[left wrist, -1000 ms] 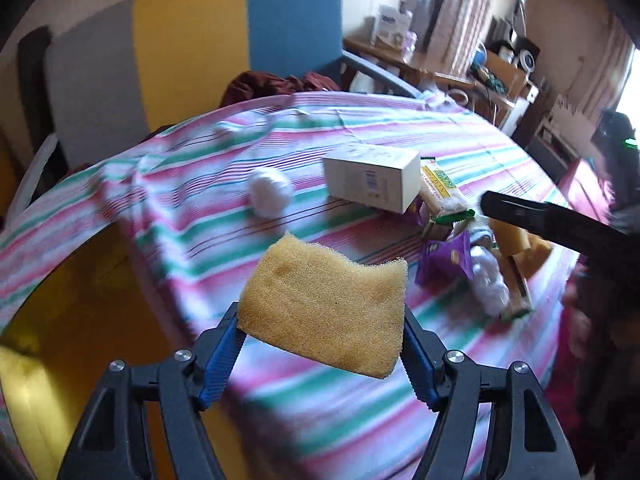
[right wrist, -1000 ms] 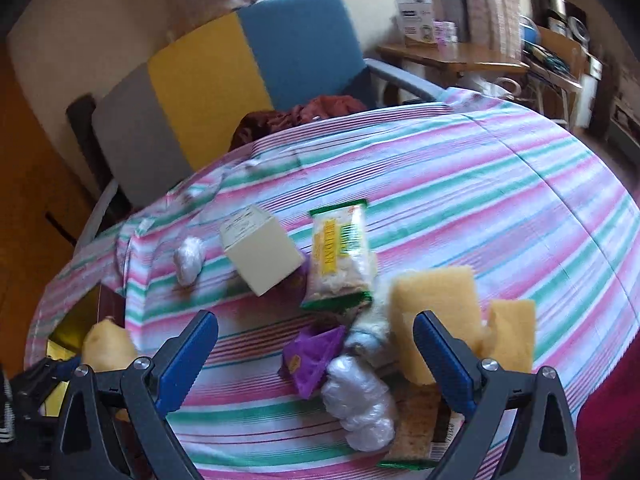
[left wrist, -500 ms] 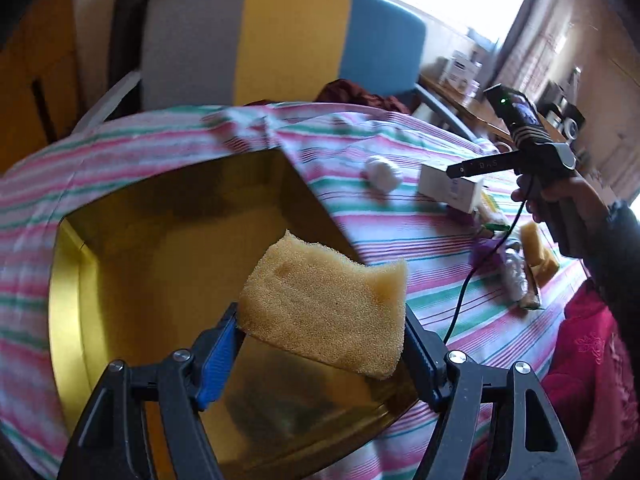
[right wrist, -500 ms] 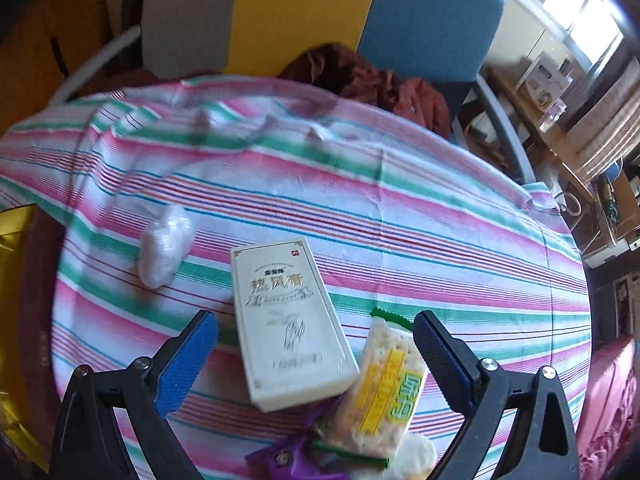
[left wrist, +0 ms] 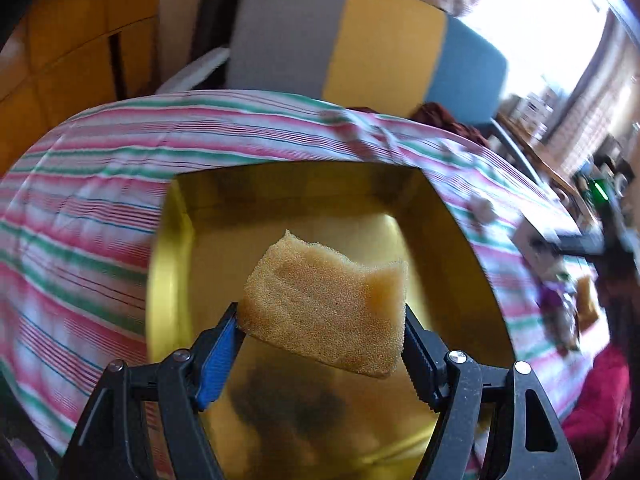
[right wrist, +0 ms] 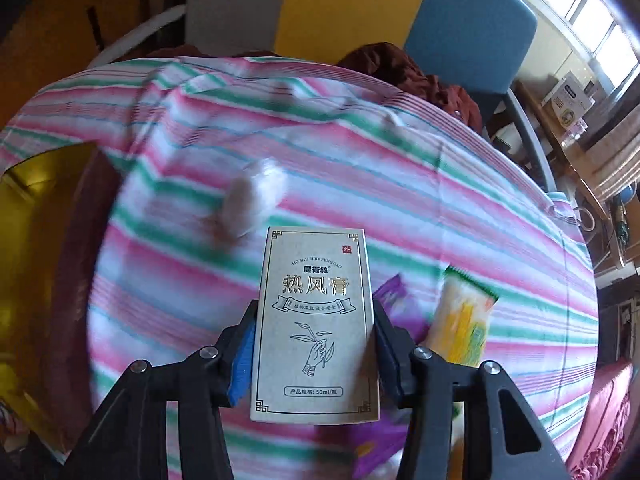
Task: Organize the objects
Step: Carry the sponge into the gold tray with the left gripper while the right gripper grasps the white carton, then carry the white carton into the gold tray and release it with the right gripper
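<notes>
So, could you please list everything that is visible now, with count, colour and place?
yellow foam sponge: one, yellow, between the left gripper pads above the tray
shiny gold tray: one, gold, on the cloth
beige printed carton: one, beige, clamped in the right gripper
white crumpled wad: one, white, beyond the carton
yellow-green snack packet: one, right of the carton
purple wrapper: one, beside the carton
striped tablecloth: one, pink, green, white
colour-block chair: one, grey, yellow, blue, behind the table
left gripper: black, blue pad
right gripper: black, blue pad, jaws just closed
</notes>
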Tool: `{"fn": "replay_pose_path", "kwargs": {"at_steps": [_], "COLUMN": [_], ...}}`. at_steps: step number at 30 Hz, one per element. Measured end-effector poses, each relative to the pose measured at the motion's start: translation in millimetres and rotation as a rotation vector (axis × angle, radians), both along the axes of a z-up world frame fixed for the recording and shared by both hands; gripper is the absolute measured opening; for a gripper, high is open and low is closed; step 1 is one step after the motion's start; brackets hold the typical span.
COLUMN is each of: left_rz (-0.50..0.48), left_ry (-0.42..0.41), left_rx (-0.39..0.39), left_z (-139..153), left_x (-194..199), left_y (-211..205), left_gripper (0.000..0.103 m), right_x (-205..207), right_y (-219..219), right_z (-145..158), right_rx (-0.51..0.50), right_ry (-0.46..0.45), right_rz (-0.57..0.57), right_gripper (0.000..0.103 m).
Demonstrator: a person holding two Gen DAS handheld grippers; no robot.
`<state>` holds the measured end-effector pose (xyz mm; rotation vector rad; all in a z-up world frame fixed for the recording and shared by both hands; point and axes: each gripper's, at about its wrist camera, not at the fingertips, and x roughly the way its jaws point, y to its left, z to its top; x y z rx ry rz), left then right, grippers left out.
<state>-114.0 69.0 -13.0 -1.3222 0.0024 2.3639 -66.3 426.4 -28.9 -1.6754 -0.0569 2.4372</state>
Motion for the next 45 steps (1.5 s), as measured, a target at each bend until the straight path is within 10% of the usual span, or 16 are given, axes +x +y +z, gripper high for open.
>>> {"fn": "replay_pose_path", "kwargs": {"at_steps": [26,45], "left_rz": [0.164,0.207], "left_ry": [0.015,0.167], "left_rx": [-0.257,-0.185], "left_z": [-34.4,8.2], "left_x": [-105.7,31.4], "left_y": [11.9,-31.2], "left_gripper": [0.084,0.087], "right_x": [47.4,51.1], "right_y": [-28.7,-26.5], "right_z": [-27.0,-28.4], "right_rx": [-0.120,-0.094], "right_ry": [0.138,0.143], "right_rz": [0.003,-0.056], "right_gripper": [0.051,0.051]}}
